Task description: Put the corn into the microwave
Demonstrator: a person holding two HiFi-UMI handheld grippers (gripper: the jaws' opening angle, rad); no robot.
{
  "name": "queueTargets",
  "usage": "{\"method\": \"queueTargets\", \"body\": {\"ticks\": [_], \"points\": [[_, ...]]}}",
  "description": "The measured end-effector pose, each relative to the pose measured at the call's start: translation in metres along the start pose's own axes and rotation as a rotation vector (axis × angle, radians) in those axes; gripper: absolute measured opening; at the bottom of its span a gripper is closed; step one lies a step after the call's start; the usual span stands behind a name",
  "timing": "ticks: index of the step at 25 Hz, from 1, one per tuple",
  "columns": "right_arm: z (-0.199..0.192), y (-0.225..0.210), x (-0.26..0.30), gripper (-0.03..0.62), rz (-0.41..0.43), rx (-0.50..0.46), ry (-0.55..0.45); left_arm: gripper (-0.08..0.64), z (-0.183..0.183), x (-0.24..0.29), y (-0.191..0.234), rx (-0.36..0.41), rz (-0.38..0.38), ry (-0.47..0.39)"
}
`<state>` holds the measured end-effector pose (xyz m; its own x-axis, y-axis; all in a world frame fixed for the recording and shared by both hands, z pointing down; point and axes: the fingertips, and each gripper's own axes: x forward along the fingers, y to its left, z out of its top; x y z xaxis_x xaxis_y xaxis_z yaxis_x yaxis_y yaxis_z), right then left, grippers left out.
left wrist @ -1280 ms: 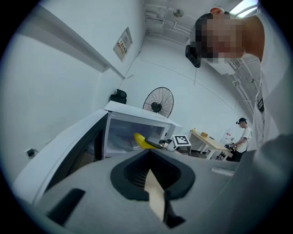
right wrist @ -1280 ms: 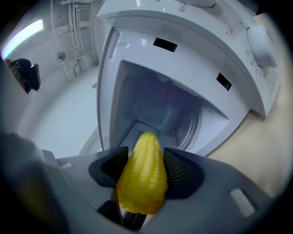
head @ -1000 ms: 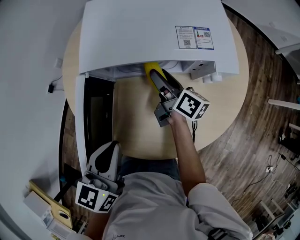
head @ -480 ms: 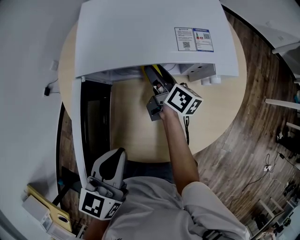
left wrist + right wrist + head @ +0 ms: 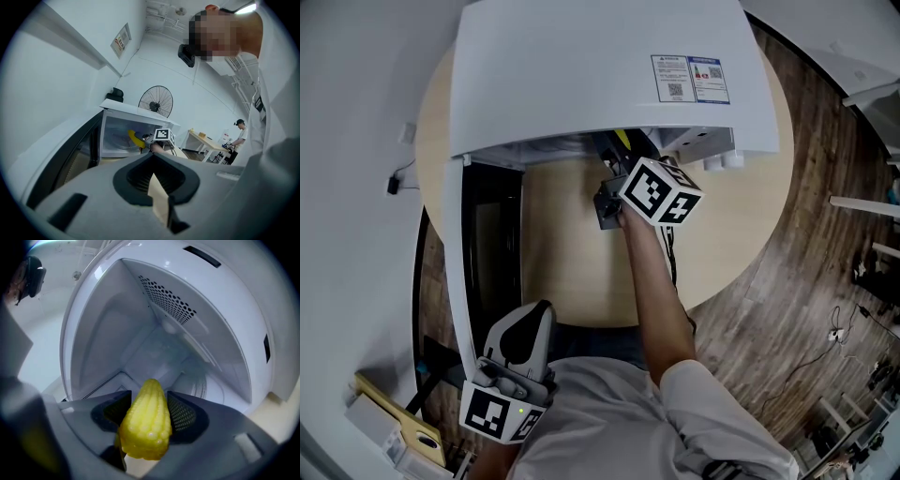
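The yellow corn (image 5: 145, 423) sits between the black pads of my right gripper (image 5: 146, 404), which is shut on it, tip pointing into the white microwave (image 5: 159, 333). From the head view, the right gripper (image 5: 614, 155) reaches under the front edge of the microwave (image 5: 600, 66), and only a sliver of corn (image 5: 623, 139) shows. The microwave door (image 5: 492, 244) stands swung open at the left. My left gripper (image 5: 520, 337) hangs low by the person's body, jaws together and holding nothing. In the left gripper view the corn (image 5: 136, 139) shows at the microwave's mouth.
The microwave stands on a round wooden table (image 5: 572, 253) over a wood floor (image 5: 806, 262). A white plug block (image 5: 712, 145) lies by the microwave's right front corner. A fan (image 5: 155, 100) stands behind, and a person (image 5: 240, 136) works at a far desk.
My right gripper has moved toward the microwave opening and rolled a little, so most of the corn is now hidden under the front edge. The left gripper has barely shifted.
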<state>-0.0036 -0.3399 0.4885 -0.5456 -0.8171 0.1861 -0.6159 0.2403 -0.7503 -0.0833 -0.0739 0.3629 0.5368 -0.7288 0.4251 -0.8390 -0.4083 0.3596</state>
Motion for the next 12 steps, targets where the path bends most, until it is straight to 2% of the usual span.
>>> {"method": "queueTargets", "body": {"ticks": [12], "points": [[0.004,-0.003,0.017,0.255,-0.111,-0.235,0.029,-0.009,-0.004,-0.005,0.005,-0.010,0.000,0.003]]}}
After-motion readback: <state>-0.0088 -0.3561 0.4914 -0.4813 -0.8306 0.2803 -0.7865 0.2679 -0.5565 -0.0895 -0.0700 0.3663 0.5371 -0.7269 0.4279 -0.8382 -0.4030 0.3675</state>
